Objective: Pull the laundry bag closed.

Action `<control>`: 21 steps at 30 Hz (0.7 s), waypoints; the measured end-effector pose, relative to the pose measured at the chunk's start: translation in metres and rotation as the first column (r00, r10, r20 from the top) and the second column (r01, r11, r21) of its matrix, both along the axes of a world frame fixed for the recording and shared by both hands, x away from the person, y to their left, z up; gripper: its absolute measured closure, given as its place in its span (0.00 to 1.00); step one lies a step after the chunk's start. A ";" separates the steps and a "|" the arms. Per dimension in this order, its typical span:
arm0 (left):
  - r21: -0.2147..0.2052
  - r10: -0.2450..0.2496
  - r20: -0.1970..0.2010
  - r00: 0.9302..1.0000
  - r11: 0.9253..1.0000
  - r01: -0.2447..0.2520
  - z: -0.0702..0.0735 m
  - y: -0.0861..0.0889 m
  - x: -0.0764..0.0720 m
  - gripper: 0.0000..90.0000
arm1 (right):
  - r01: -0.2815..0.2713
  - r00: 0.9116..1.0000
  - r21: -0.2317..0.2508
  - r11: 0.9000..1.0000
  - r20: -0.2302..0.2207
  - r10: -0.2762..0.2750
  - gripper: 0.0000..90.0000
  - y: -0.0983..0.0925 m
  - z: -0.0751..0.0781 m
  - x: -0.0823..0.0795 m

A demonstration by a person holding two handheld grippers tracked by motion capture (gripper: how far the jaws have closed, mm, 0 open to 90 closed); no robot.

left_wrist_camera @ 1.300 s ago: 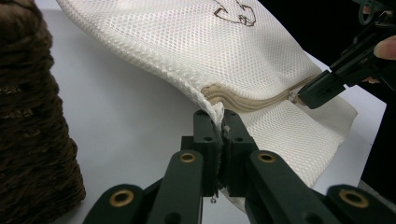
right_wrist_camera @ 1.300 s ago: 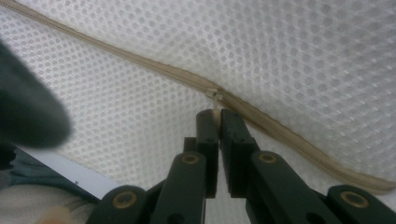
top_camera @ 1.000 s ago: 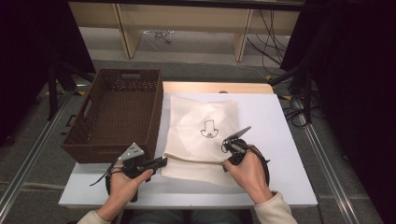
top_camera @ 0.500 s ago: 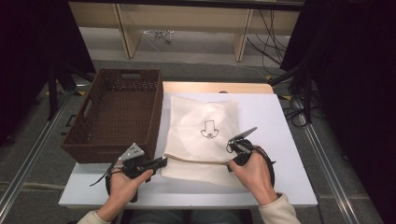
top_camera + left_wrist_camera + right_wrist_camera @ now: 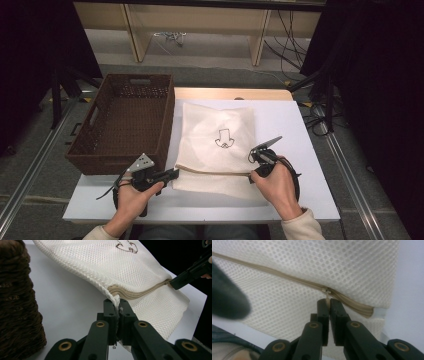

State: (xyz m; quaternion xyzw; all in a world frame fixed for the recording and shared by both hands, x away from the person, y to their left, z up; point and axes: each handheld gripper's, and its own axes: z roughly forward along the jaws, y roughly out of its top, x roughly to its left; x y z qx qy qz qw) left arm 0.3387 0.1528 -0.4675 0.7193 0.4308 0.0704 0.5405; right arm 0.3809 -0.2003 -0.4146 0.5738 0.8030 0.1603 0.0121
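Cream mesh zip bag flat on the white tabletop beside a brown wicker basket, left gripper clamped on the bag's corner, right gripper pinching the small zip pull, pull mostly hidden between the jaws, printed motif too small to read.

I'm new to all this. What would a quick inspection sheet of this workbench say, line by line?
Surface: white table, bare around the work.
Job's things: cream mesh laundry bag lying flat, with a small dark print; beige zipper along its near edge.
Clutter: brown wicker basket on the table's left side, nothing seen inside.
Tongs: left tongs shut on the bag's corner at the zipper's end; right tongs shut on the zipper pull.
Cables: black cable looping from the right tongs; more cables on the floor beyond.
Surroundings: wooden shelf legs behind, dark curtains at both sides.
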 end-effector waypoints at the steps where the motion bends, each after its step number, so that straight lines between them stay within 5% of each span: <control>1: 0.004 0.001 0.001 1.000 1.000 -0.001 0.000 0.000 0.000 0.96 | 0.026 1.000 -0.006 1.000 -0.014 -0.026 0.97 0.001 0.002 -0.001; 9: 0.006 -0.002 -0.001 1.000 1.000 0.002 0.000 0.001 0.000 0.96 | 0.048 0.999 -0.012 0.999 0.003 -0.048 0.97 -0.015 -0.001 -0.001; 13: 0.006 0.000 -0.004 1.000 1.000 0.000 -0.001 0.001 -0.001 0.96 | 0.133 0.989 -0.012 0.991 -0.060 -0.133 0.97 -0.018 0.002 -0.004; 15: 0.008 -0.005 -0.004 1.000 1.000 0.005 -0.001 0.001 0.000 0.96 | 0.095 0.995 -0.018 0.995 -0.028 -0.096 0.97 -0.026 -0.002 -0.002; 21: 0.001 -0.004 -0.008 1.000 1.000 0.004 -0.004 0.003 -0.001 0.96 | 0.115 0.993 -0.017 0.993 -0.037 -0.115 0.97 -0.036 -0.005 -0.002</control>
